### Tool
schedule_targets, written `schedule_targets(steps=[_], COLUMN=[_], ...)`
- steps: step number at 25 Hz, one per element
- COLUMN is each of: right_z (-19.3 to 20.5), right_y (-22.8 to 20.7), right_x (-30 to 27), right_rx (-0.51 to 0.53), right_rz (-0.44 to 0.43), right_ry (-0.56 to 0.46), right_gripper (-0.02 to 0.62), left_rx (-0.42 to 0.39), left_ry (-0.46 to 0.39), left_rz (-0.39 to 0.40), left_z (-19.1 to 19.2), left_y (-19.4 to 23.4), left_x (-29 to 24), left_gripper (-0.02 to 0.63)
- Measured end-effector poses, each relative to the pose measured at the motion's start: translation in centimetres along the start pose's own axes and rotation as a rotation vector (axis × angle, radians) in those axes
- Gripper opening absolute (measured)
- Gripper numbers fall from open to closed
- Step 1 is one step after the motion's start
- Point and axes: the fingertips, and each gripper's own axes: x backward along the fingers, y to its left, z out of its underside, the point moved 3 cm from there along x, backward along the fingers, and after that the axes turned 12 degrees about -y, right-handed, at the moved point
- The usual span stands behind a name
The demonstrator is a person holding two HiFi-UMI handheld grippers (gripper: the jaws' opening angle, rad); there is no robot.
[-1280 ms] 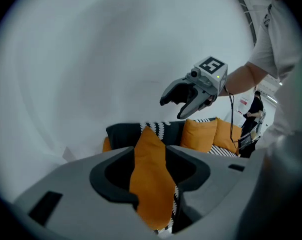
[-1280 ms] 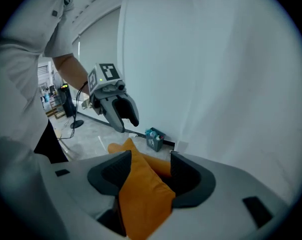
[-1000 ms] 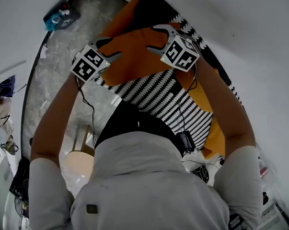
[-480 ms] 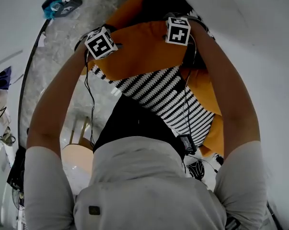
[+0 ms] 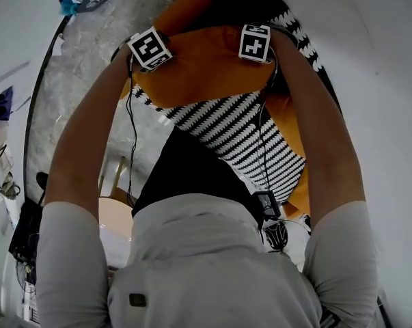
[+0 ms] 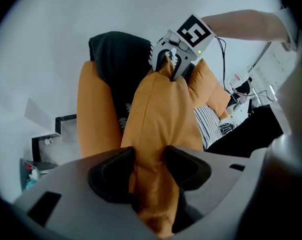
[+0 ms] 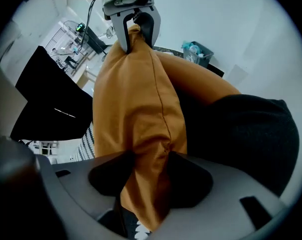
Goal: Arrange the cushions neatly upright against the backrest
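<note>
Head view: the orange cushion (image 5: 206,67) hangs by its top edge. The left gripper (image 5: 153,53) is at its left corner and the right gripper (image 5: 255,46) at its right corner. Nearer lies a striped cushion (image 5: 240,139); farther off, a second orange cushion (image 5: 185,9) and a black cushion (image 5: 233,2) stand by the white wall. If one hand drops faster than the other, the cushion will probably land crooked, or its lower edge may catch on the striped one.

Left gripper view: the jaws have just been closing and now pinch a narrow fold of orange cloth at the corner. The grip looks to be on cover only, not stuffing, so a tug could pull the fabric out and let that side flop. The black cushion stands just behind and could be shoved over.

Right gripper view: these jaws have also just been closing, and they nip the fabric at the seam of the other corner. The bite is equally thin, so the risk is the same, and the body may sag between the two grips instead of standing upright.
</note>
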Motion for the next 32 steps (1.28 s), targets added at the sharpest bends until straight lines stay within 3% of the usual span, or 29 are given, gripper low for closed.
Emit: schedule_targets(steps=[4,7,18,26,32], right_z=[-0.2,0.1,0.5,2.7,4.2], right_y=[0.6,1.3,5.6,13.3,18.5], right_x=[0.2,0.6,4.4,7.4,10.5], right_rx=[0.017,0.015,-0.012,-0.070,-0.137], right_rz=[0.050,0.089,0.196,0.244,0.332], right_ry=[-0.036,-0.073,-0.155,-0.201,-0.241], right_gripper=[0.124,0.079,0.055,0.053,0.053], left_rx=[-0.010,-0.039,-0.098,-0.189,-0.285], left_ry=[0.006,0.014,0.016,0.005,0.006], left_rz=[0.008,0.009,-0.044,-0.114,-0.159], left_z=[0.3,0.2,-0.5,-2.2,-4.9], left_y=[-0.5,-1.3,-4.7,-10.2,-14.0], left_x=[-0.1,-0.2,1.5,3.0,4.5], left_gripper=[0.139,0.099,0.054,0.052,0.052])
